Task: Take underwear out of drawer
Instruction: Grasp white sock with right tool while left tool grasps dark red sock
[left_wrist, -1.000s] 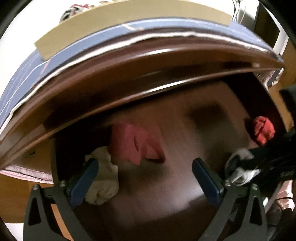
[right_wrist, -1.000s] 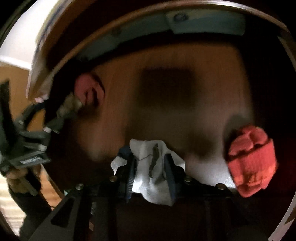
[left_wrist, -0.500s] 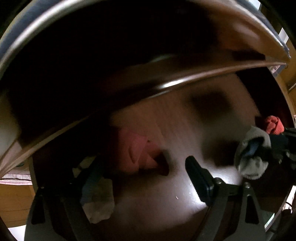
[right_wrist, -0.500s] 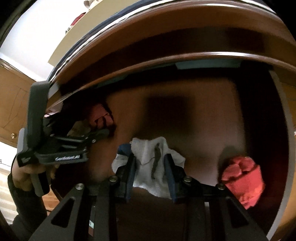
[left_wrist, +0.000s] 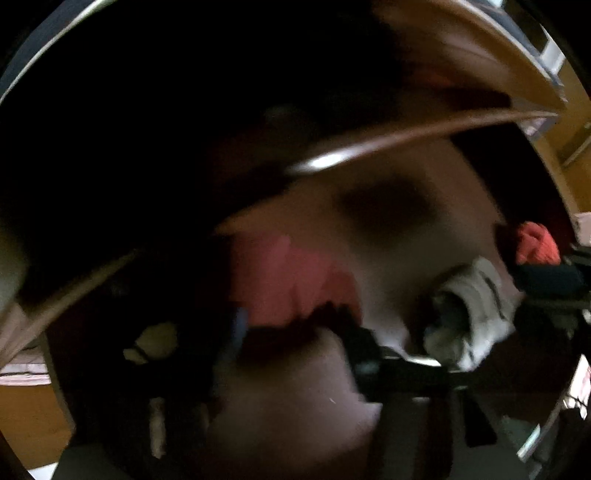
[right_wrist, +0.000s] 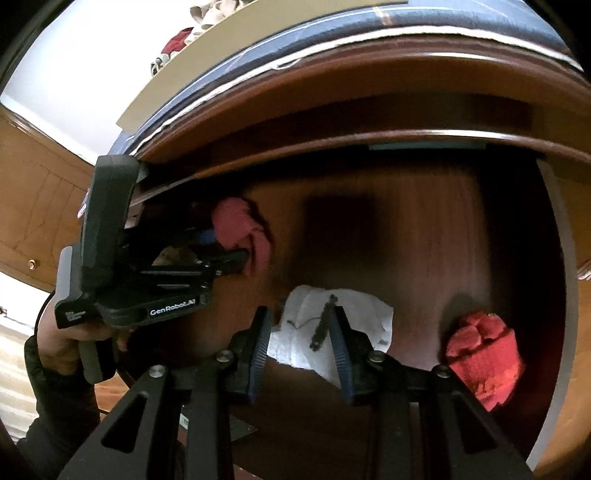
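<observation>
While the right gripper (right_wrist: 300, 345) is clamping crumpled white underwear (right_wrist: 306, 325), the left gripper (left_wrist: 291, 332), marked "GenRobot.AI", is just closing onto pink underwear (left_wrist: 288, 280); contact is indiscernible.

Bare drawer floor (right_wrist: 424, 236) lies open mid-frame; the overhanging counter edge (right_wrist: 369, 110) closes off the top.

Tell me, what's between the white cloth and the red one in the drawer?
Nothing. In the right wrist view, only bare drawer floor lies between the white cloth and the red cloth.
</observation>
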